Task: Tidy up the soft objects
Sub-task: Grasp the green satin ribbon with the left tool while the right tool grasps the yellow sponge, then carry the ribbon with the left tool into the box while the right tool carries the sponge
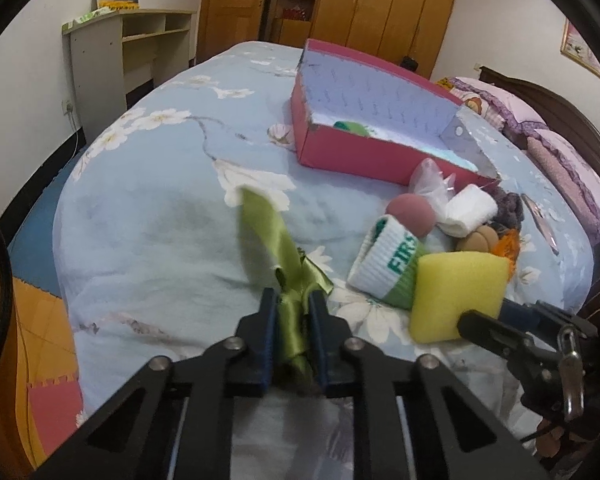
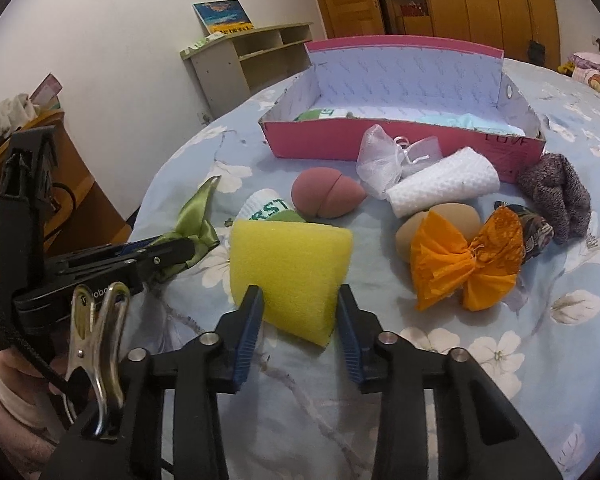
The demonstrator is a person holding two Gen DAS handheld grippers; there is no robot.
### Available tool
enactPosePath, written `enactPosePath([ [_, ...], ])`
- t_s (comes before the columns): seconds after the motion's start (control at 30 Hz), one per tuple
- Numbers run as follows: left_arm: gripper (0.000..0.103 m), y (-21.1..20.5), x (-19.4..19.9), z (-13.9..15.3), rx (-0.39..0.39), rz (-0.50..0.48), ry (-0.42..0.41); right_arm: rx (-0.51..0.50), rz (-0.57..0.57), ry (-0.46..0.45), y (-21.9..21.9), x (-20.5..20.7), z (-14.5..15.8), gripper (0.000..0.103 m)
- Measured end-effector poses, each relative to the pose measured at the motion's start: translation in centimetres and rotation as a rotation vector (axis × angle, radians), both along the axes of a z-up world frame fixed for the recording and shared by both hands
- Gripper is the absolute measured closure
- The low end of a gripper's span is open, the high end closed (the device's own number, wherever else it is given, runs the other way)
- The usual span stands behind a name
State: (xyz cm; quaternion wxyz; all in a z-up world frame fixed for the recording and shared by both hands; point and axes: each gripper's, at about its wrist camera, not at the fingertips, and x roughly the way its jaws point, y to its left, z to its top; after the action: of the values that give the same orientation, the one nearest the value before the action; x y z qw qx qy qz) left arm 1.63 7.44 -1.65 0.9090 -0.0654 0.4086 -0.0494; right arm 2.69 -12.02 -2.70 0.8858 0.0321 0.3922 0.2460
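Note:
My left gripper (image 1: 294,304) is shut on a green satin ribbon (image 1: 266,236), held just above the blue floral bed; the ribbon also shows in the right wrist view (image 2: 194,220). My right gripper (image 2: 300,300) is shut on a yellow sponge (image 2: 290,268), its pads pressing both sides; the sponge also shows in the left wrist view (image 1: 458,292). A red box (image 2: 380,146) stands behind the pile, with a green and white item inside. Beside the sponge lie a white and green sock (image 1: 388,264) and a pink puff (image 2: 326,196).
Loose on the bed lie a clear mesh bag (image 2: 384,158), a white cloth roll (image 2: 444,186), a beige puff (image 2: 412,228), an orange paper bow (image 2: 466,264) and a brown knit item (image 2: 556,194). Pillows (image 1: 556,152) lie to the right. A shelf (image 1: 112,52) stands by the wall.

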Motion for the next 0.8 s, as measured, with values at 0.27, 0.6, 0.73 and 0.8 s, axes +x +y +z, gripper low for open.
enactPosePath([
  [0.27, 0.092, -0.7, -0.7, 1.4, -0.012, -0.014, -0.027, 0.034, -0.023, -0.039, -1.3, -0.8, 1.2, 0.073],
  [0.6, 0.092, -2.3, -1.4, 4.6, 0.007, -0.050, -0.114, 0.053, -0.066, -0.080, -3.3, -1.5, 2.5, 0.073],
  [0.73, 0.092, -3.4, -0.6, 5.9, 0.012, -0.075, -0.138, 0.054, -0.084, -0.093, -4.0, -1.4, 2.8, 0.073],
  [0.8, 0.092, -4.0, 0.2, 6.3, 0.011, -0.090, -0.139, 0.049, -0.095, -0.098, -4.3, -1.2, 3.0, 0.073],
])
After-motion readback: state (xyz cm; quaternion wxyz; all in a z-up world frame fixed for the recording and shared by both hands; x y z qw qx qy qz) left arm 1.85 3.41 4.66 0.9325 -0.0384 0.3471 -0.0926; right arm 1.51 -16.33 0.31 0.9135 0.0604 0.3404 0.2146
